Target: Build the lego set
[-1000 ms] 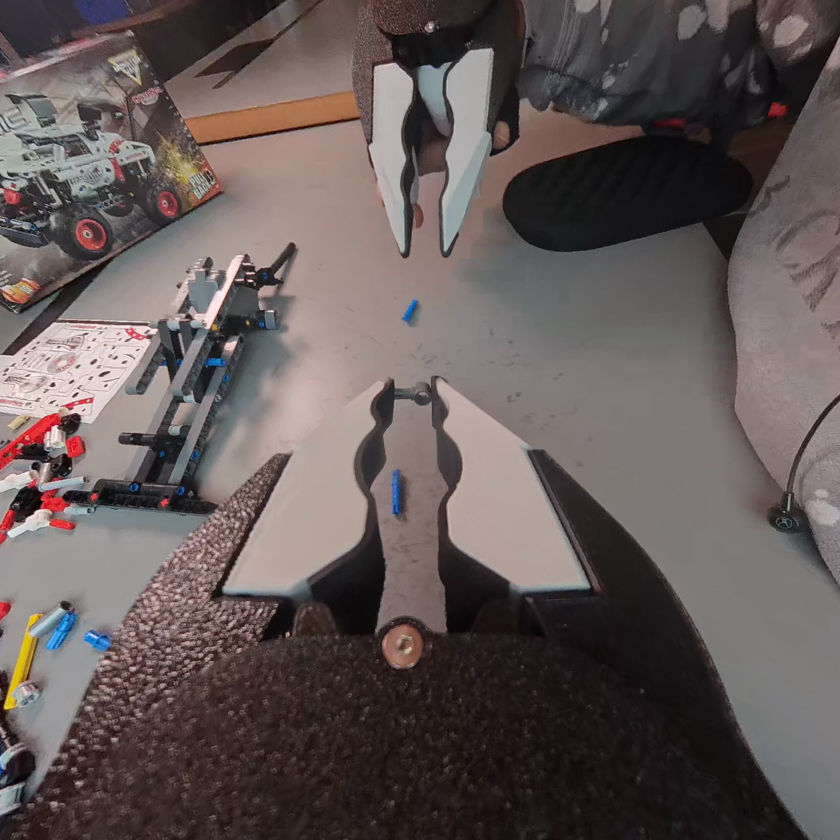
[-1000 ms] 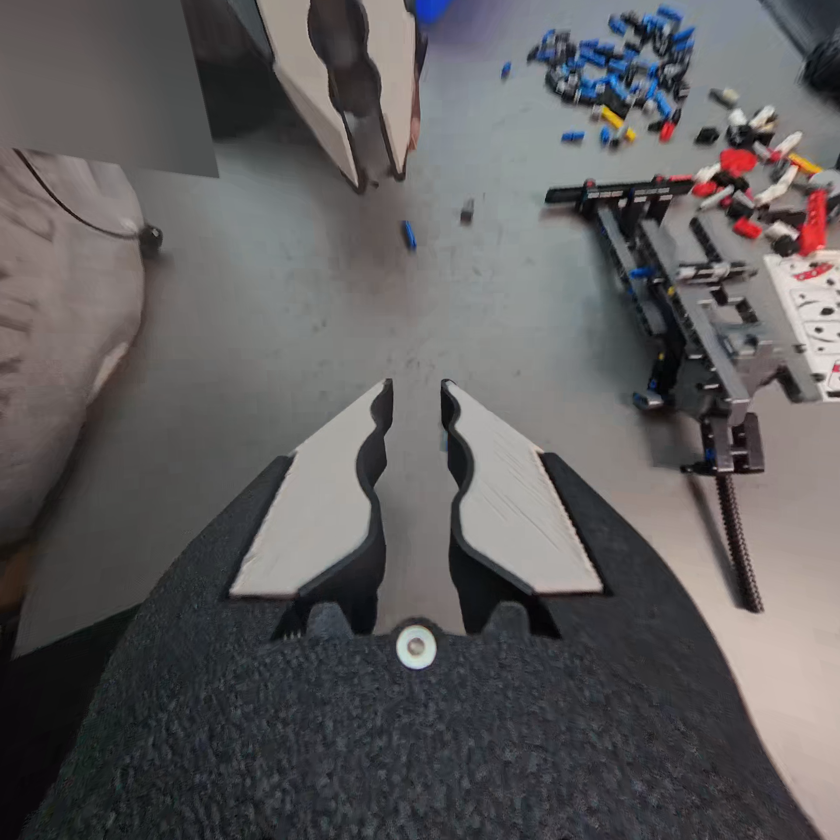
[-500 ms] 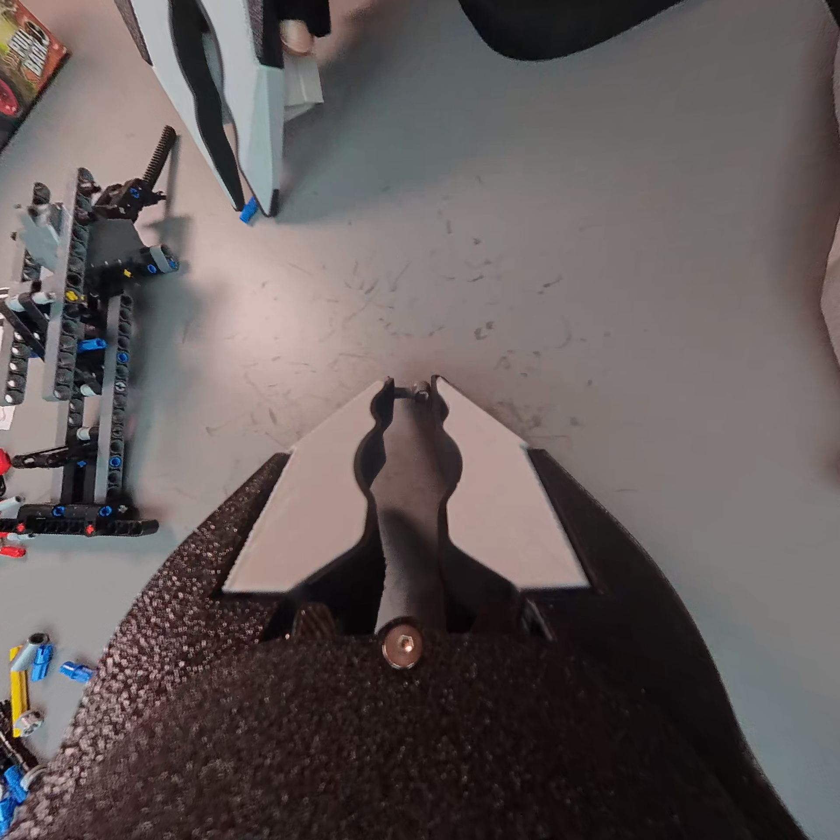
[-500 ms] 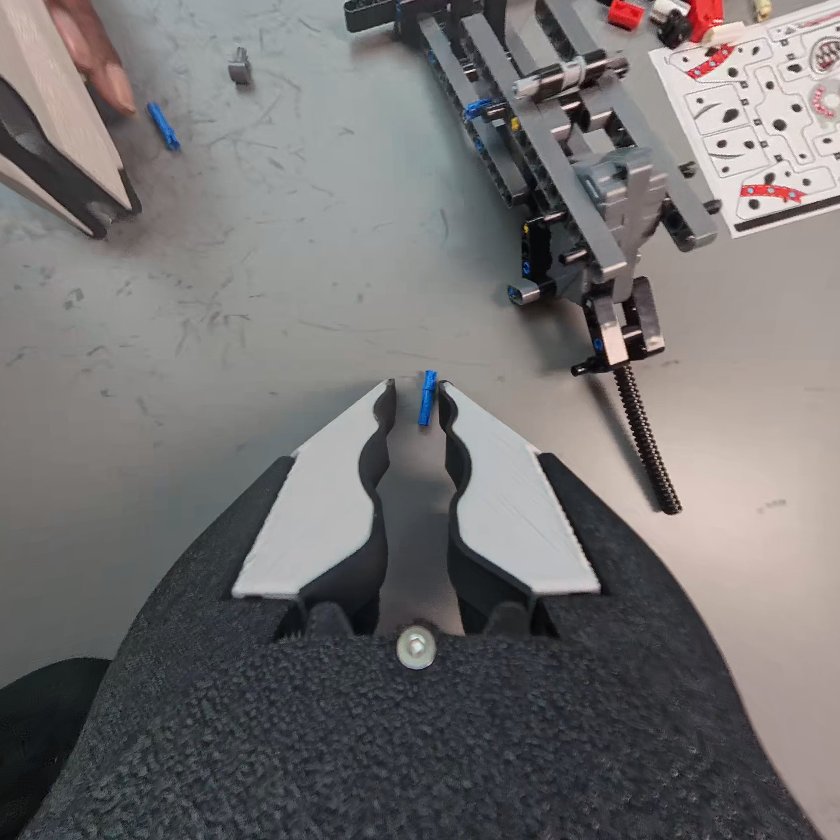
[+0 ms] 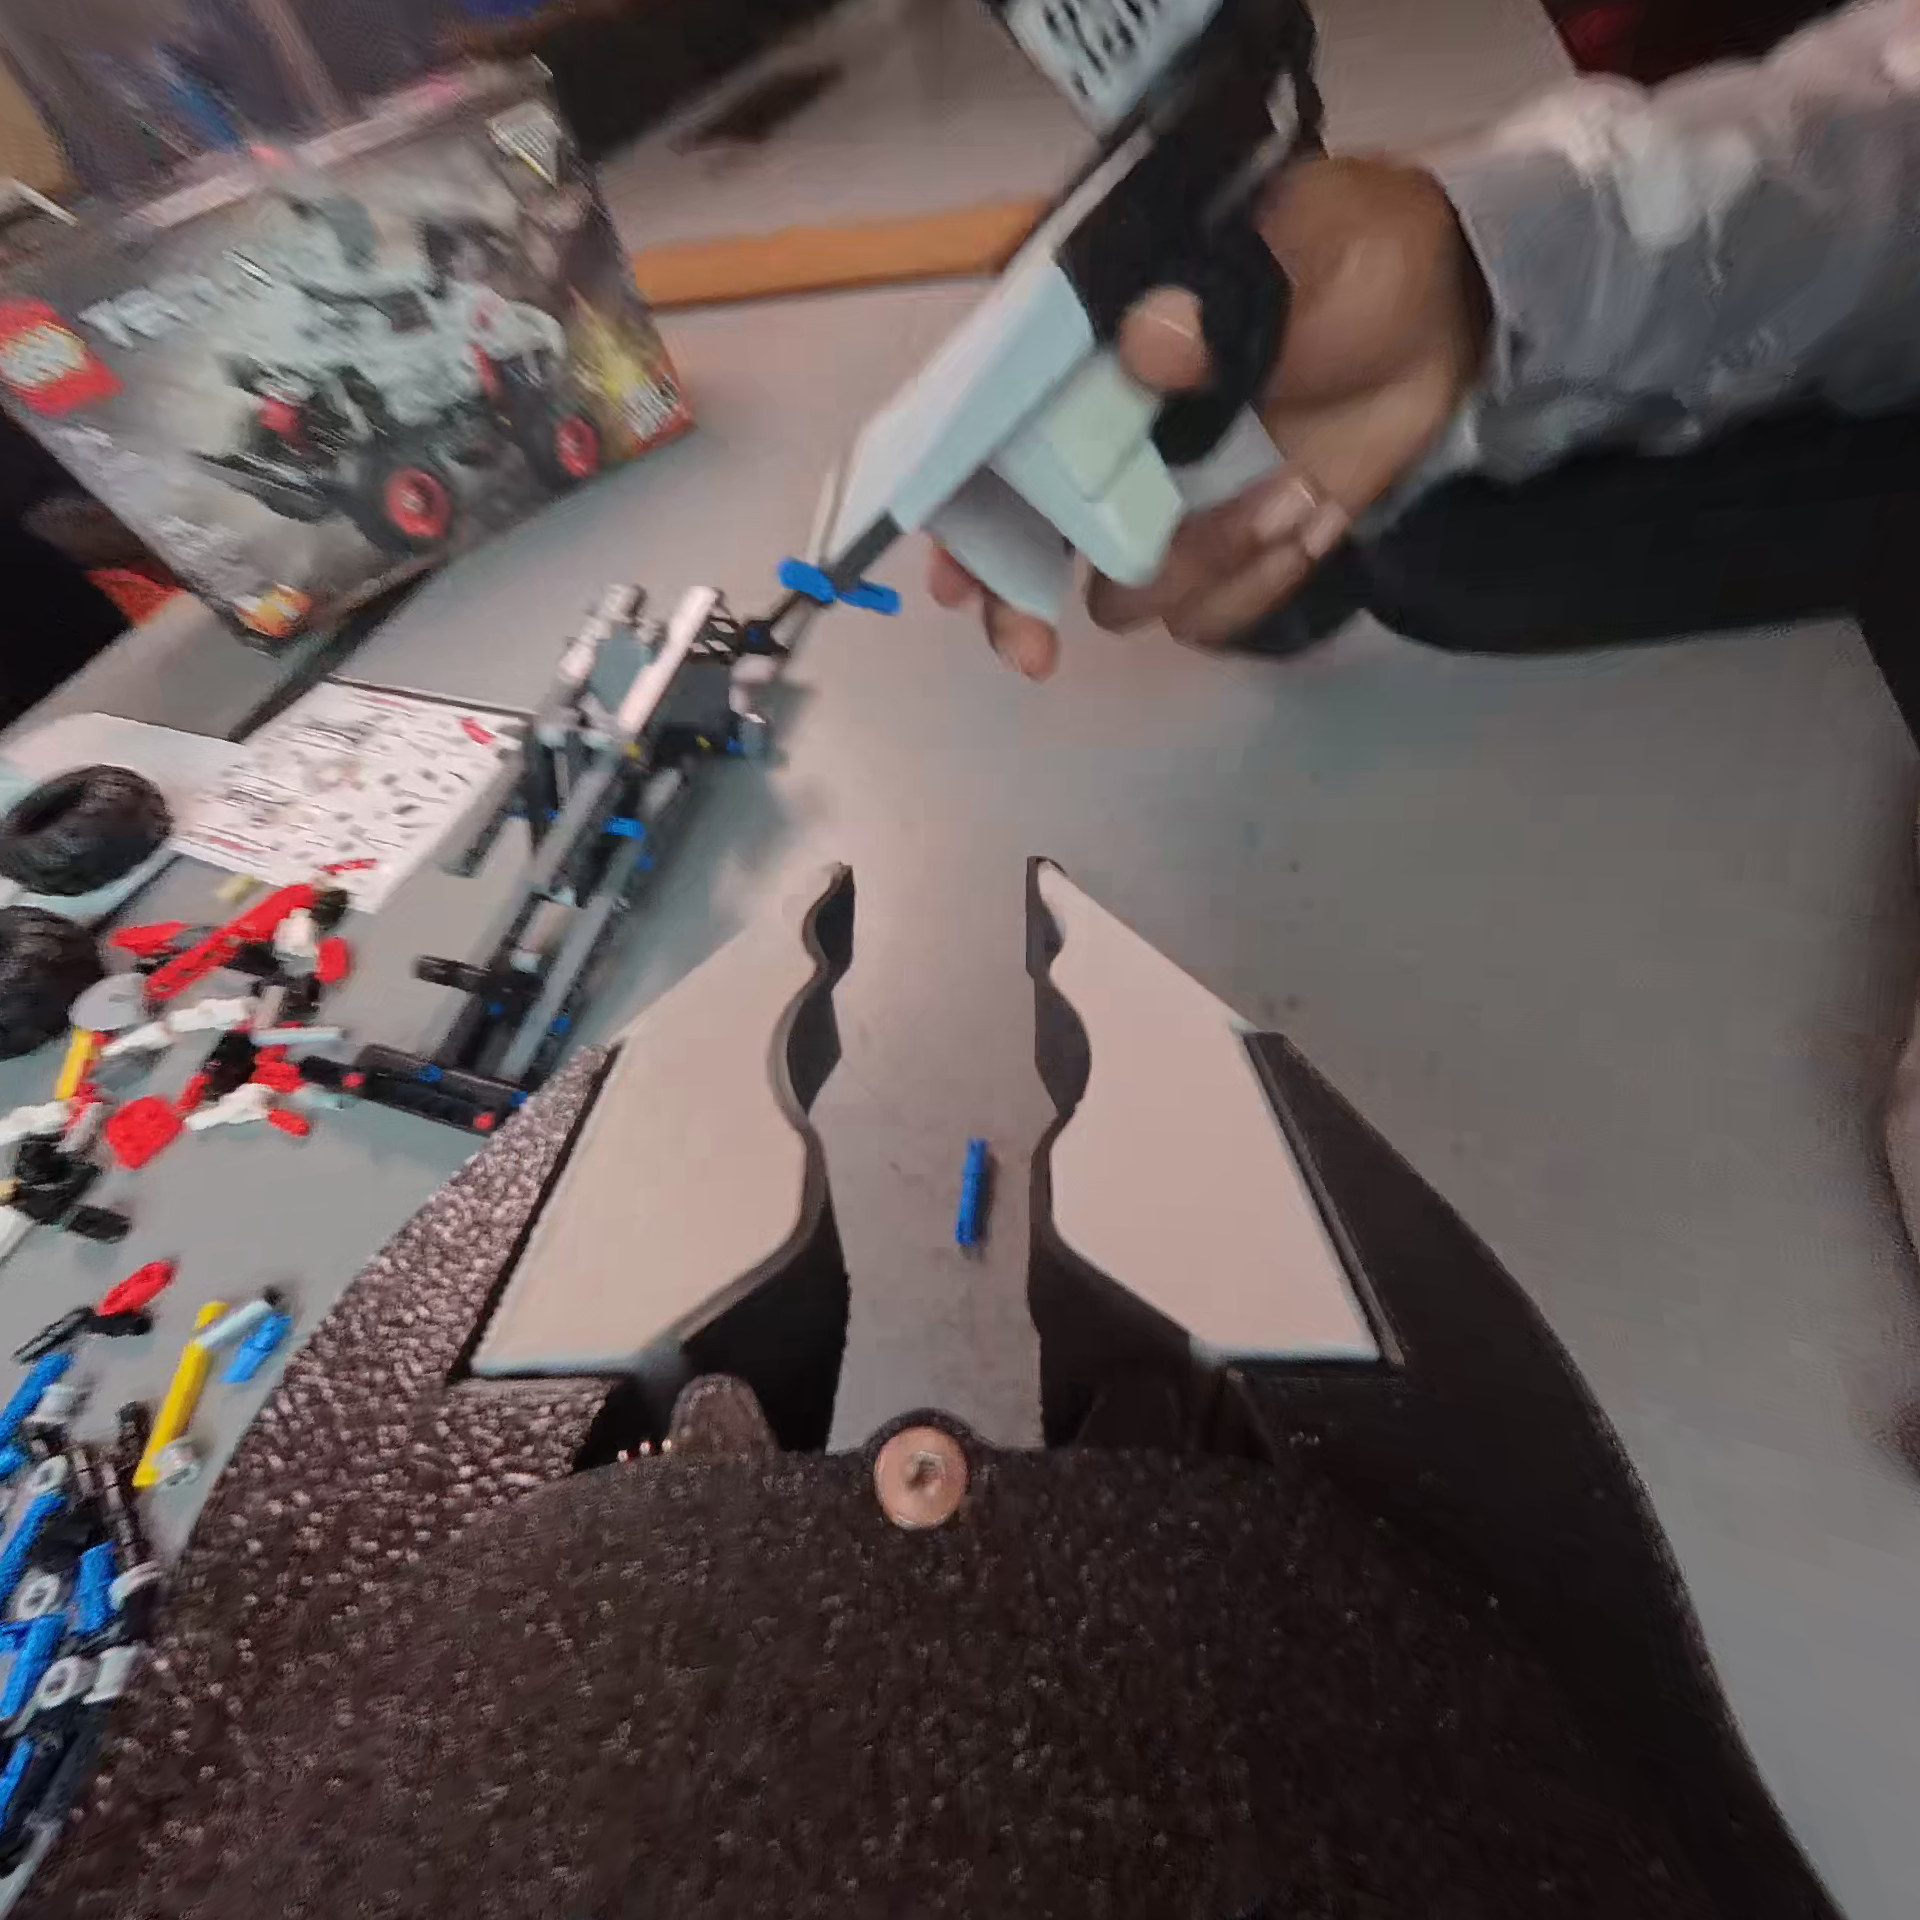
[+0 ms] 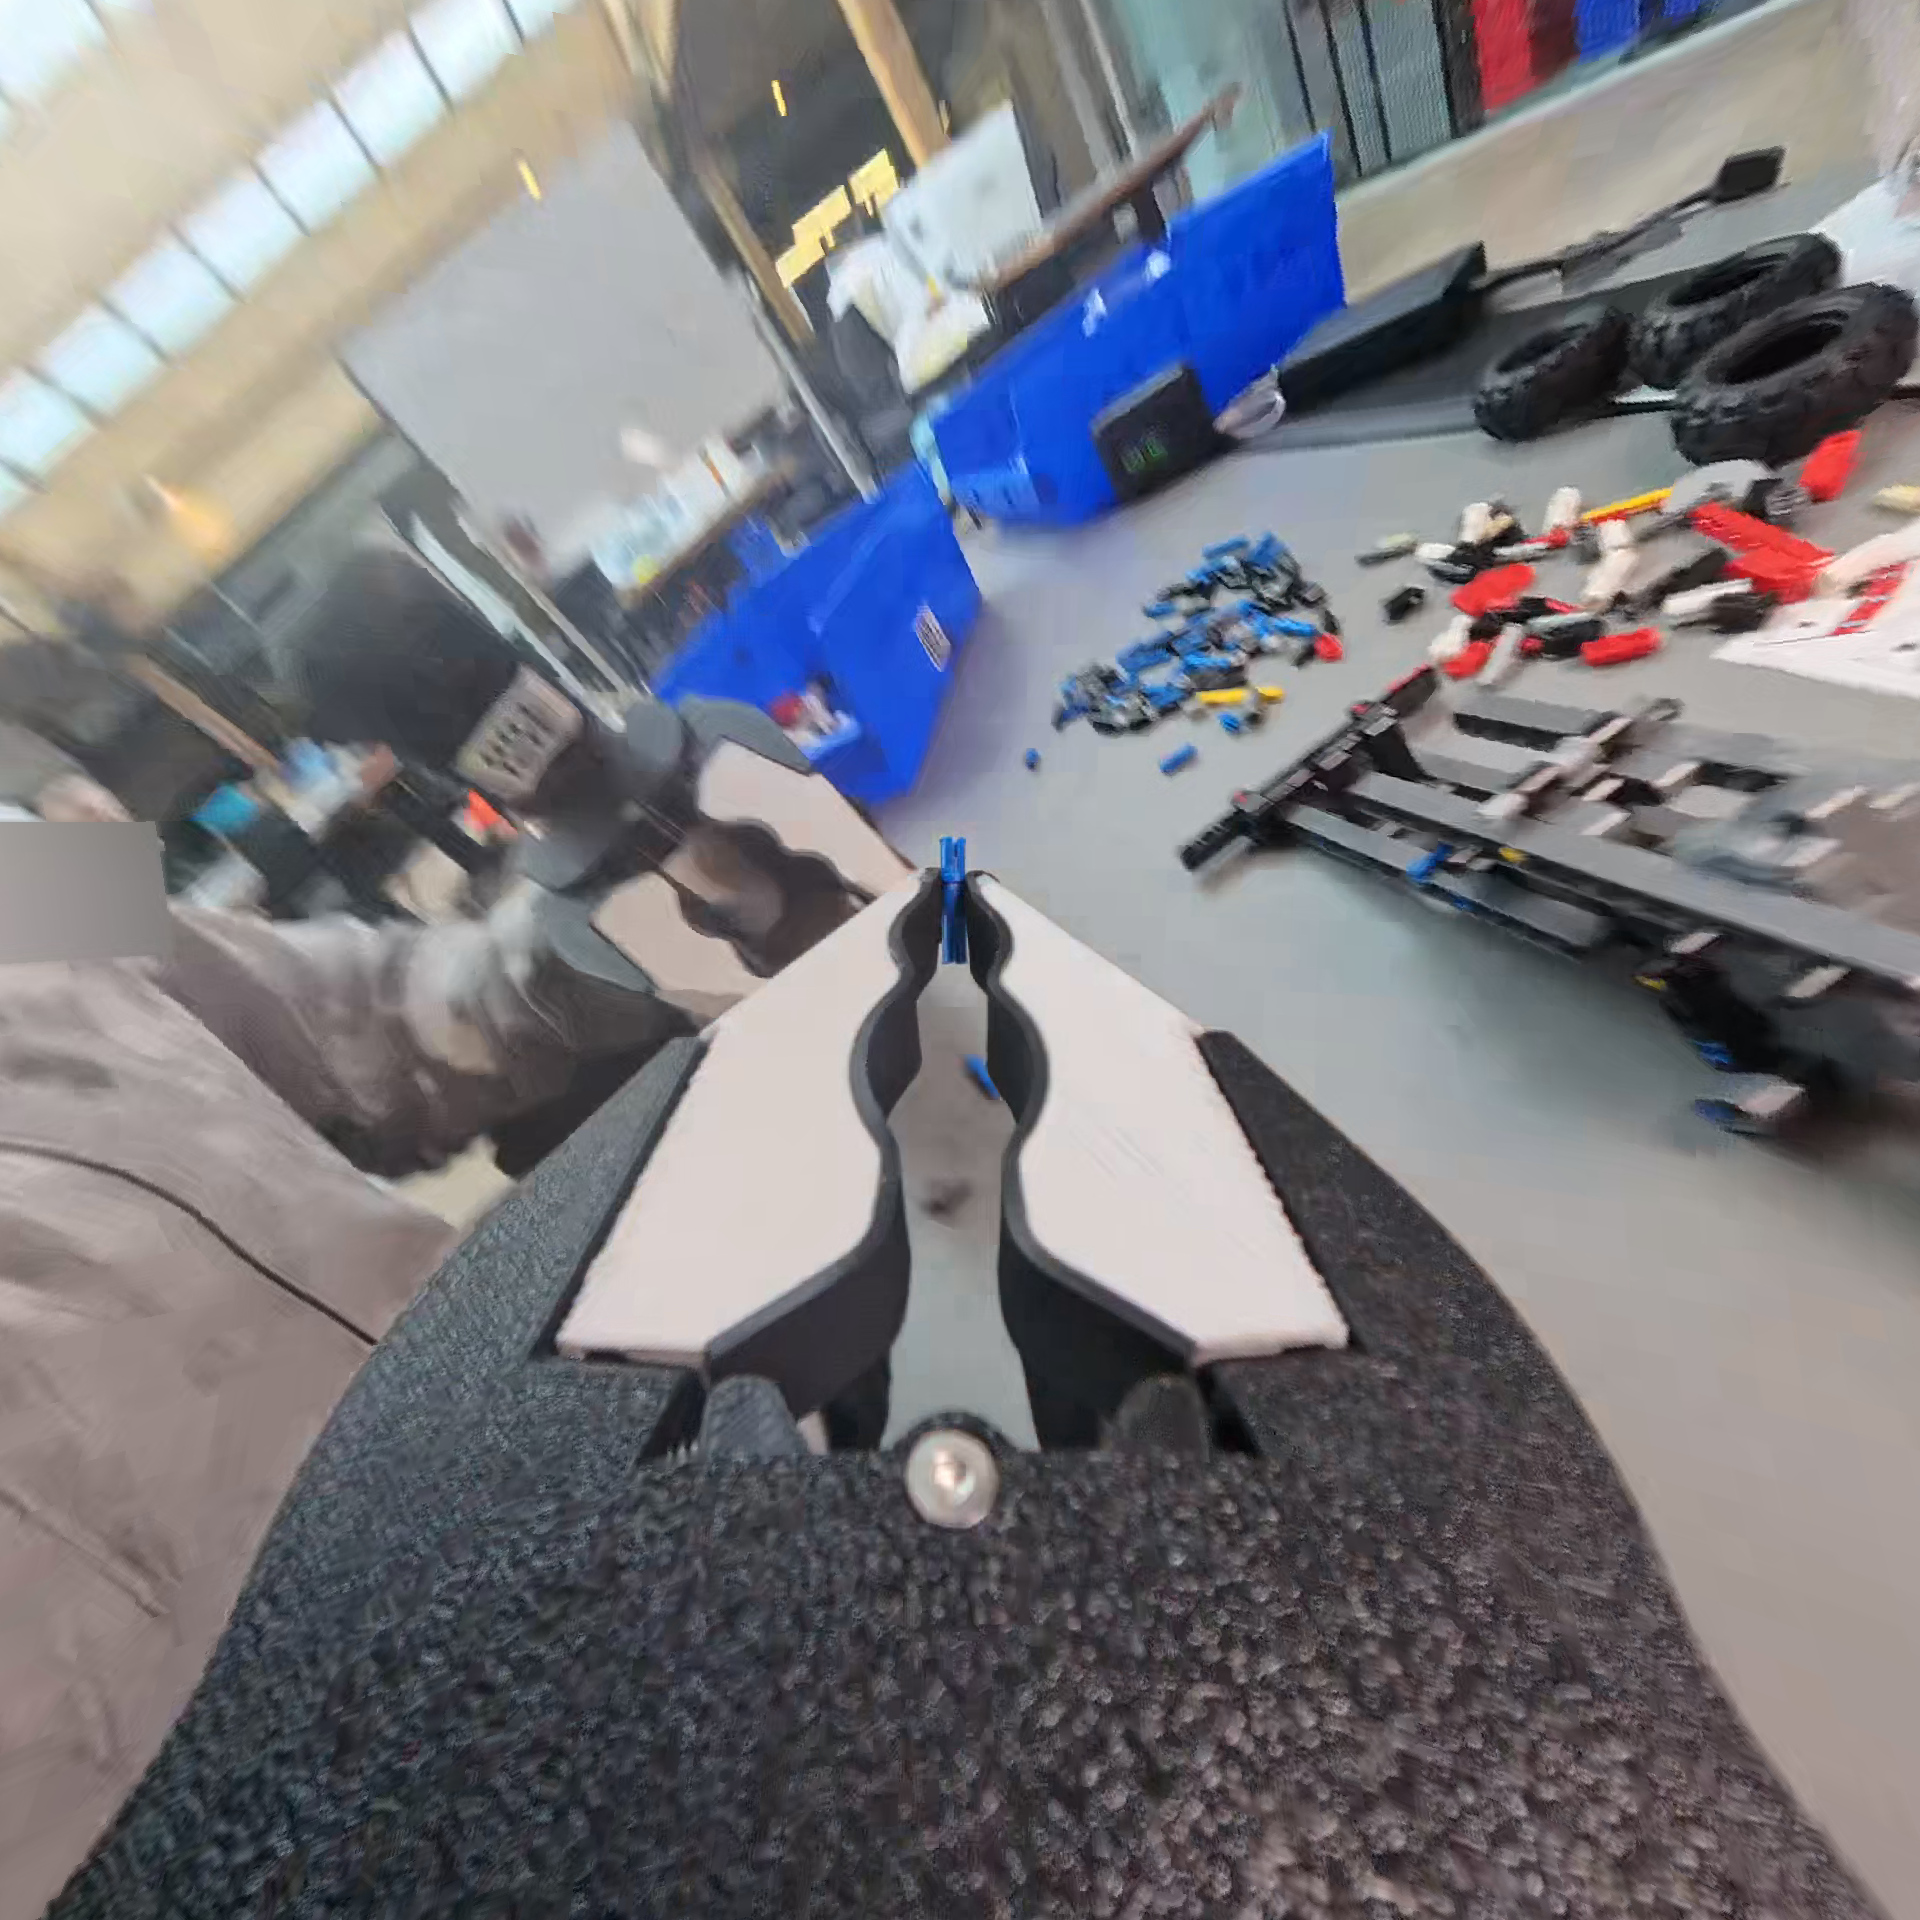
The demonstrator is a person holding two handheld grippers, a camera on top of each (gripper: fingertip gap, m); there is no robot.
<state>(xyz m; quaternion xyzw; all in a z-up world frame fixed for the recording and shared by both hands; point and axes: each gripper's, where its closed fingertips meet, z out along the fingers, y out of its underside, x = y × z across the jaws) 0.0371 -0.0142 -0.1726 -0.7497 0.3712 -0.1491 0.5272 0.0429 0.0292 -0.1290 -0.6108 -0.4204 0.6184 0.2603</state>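
Right tool [image 6: 948, 883] pinching a blue pin [image 6: 951, 902] at its tips, raised off the worktop [image 6: 1351, 1143].
Left tool [image 5: 940, 873] spread wide and empty above a second blue pin [image 5: 972, 1191]; chassis [image 5: 592, 831] lying nearby.

— How's the light?

— Bright and even indoors; the windows [image 6: 156, 301] high on the left glow pale. Shadows on the grey desk [image 5: 1455, 935] stay soft.

— Sharp?

— Not very. The box [image 5: 322, 343] and hand [image 5: 1299, 416] smear with motion, and the blue bins [image 6: 1091, 395] are blurred. Wide-angle bending stretches every edge.
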